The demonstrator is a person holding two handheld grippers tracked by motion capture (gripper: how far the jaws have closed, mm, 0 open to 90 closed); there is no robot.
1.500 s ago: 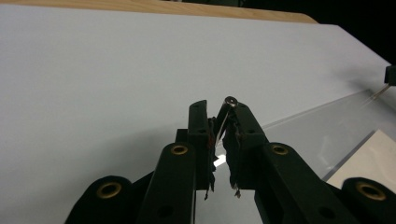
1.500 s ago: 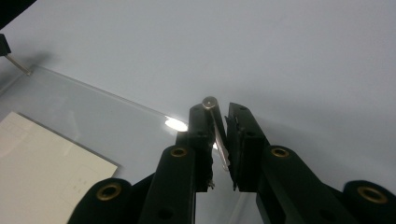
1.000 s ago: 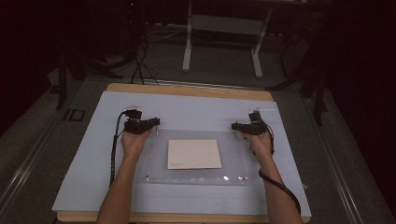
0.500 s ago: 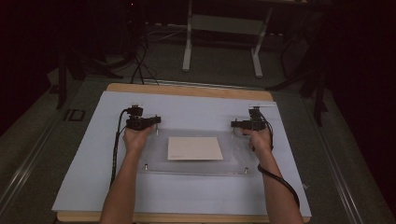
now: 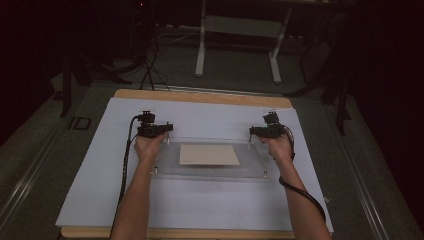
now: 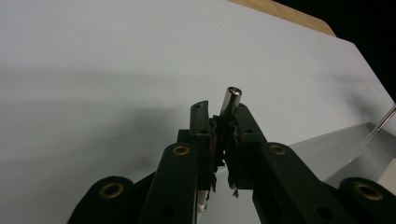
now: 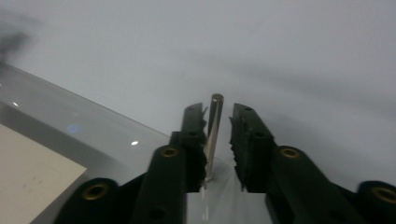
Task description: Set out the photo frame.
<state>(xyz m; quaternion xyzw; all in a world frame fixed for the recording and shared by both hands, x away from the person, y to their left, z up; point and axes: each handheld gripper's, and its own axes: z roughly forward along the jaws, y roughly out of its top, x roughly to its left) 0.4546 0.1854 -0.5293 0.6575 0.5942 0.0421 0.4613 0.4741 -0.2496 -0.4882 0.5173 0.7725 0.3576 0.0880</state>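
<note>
A clear acrylic plate (image 5: pixel 210 171) lies flat on the white table cover with a beige sheet (image 5: pixel 209 155) on it and a thin metal post at each corner. My left gripper (image 5: pixel 167 132) is shut on the far-left post (image 6: pixel 230 98), which pokes up between the jaw tips of my left gripper (image 6: pixel 223 109). My right gripper (image 5: pixel 251 134) stands at the far-right post (image 7: pixel 214 130). Its jaws have just been opening: in the right gripper view my right gripper (image 7: pixel 218 112) has the post between its jaws, with a gap on the right-hand side.
The white cover (image 5: pixel 210 205) spans a wooden tabletop (image 5: pixel 200 96). The two near posts (image 5: pixel 155 170) stand on the plate's front corners. A cable (image 5: pixel 125 165) trails along the left forearm and another (image 5: pixel 305 195) loops by the right. A metal stand (image 5: pixel 237 30) is on the dark floor beyond.
The plate's near edge has drawn back from the person and the plate looks smaller, as if lowered onto the cover. The right jaws have parted from their post.
</note>
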